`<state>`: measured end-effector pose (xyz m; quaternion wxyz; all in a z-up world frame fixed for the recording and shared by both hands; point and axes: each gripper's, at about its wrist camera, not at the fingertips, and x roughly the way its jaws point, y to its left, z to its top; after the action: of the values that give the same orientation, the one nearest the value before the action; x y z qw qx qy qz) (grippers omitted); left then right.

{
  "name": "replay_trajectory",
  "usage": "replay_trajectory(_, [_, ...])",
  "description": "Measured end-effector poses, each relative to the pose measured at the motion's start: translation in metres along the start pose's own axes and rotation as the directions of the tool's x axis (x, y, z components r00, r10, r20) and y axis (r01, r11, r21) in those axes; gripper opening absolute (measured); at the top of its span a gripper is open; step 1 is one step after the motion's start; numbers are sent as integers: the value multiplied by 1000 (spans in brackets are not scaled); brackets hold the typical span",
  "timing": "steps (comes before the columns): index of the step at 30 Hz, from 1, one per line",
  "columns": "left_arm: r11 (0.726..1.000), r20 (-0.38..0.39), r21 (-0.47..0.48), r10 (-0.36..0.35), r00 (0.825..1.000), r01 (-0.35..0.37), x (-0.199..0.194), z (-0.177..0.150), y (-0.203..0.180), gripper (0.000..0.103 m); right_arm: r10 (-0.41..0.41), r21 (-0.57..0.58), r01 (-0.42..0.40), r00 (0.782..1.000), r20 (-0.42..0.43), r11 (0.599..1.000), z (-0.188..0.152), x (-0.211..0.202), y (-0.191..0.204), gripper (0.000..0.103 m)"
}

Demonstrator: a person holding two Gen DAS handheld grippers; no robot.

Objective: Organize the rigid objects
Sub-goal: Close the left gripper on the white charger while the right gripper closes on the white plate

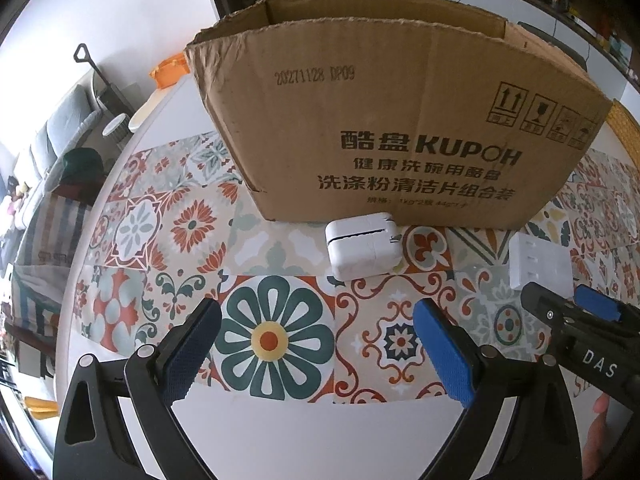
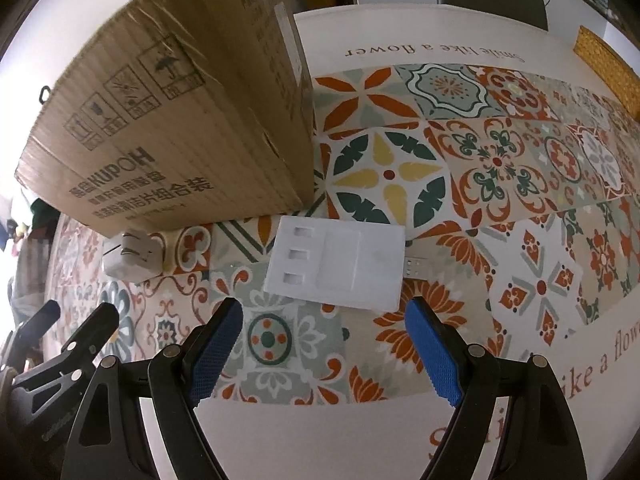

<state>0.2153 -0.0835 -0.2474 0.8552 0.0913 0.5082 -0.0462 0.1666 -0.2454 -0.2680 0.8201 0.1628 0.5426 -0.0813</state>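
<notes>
White plastic tray (image 2: 336,266) lies flat mid-frame on the patterned tablecloth (image 2: 520,184), just ahead of the right gripper (image 2: 326,354), jaws wide and empty, long axis across them; the left gripper (image 1: 318,354), equally wide, faces the charger (image 1: 362,246) beside the cardboard box (image 1: 380,120).

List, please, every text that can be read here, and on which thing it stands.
"20271128 DP09": cardboard box.
"KUPOH": the box, beside Chinese characters; small line below is blurred.
"DAS": right gripper.
"Smile like a flower": tablecloth, upside down.
</notes>
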Motion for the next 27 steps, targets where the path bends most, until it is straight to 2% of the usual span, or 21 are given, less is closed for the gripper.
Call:
replay_trajectory(13, [1000, -19, -11, 11, 1000, -11, 15, -1, 7, 98, -105, -10, 105, 994, -23, 994, 16, 31, 13, 83])
replay_trajectory(19, [1000, -12, -26, 11, 1000, -11, 17, -2, 10, 98, -117, -24, 116, 993, -8, 993, 25, 43, 20, 83])
replay_trajectory(22, [1000, -9, -21, 13, 1000, -13, 18, -3, 8, 98, -125, -34, 126, 992, 6, 991, 26, 44, 22, 76])
replay_trajectory(27, [1000, 12, -11, 18, 1000, -18, 15, -5, 5, 98, -106, -48, 107, 994, 15, 993, 24, 40, 26, 76])
